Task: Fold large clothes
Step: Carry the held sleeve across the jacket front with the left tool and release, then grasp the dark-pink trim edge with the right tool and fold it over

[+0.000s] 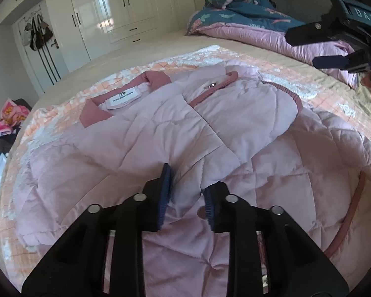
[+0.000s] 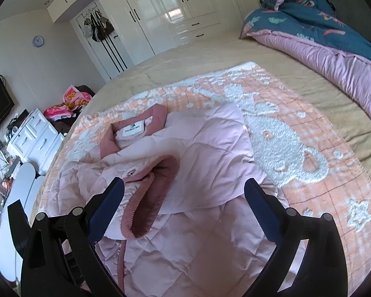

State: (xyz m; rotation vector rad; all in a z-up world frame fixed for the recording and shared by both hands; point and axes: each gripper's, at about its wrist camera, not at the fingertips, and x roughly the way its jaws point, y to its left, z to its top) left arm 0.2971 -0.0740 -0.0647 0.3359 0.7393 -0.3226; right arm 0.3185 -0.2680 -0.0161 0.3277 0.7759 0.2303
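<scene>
Room: bedroom w/ white wardrobe (image 2: pixel 175 7); you work on a bed (image 2: pixel 272 57) w/ an orange blanket (image 2: pixel 309 148).
Coat: pink puffy coat (image 1: pixel 141 133) lies right in front of both tongs, one sleeve (image 1: pixel 237 113) folded across it.
Left tongs (image 1: pixel 185 193): a little open, sleeve edge sits between the pads, not squeezed.
Right tongs (image 2: pixel 183 198): wide open, holding nothing, cuff (image 2: pixel 150 193) just ahead.
Watch out: puffy sleeve may spring back & slide off, bc nothing pins it.
</scene>
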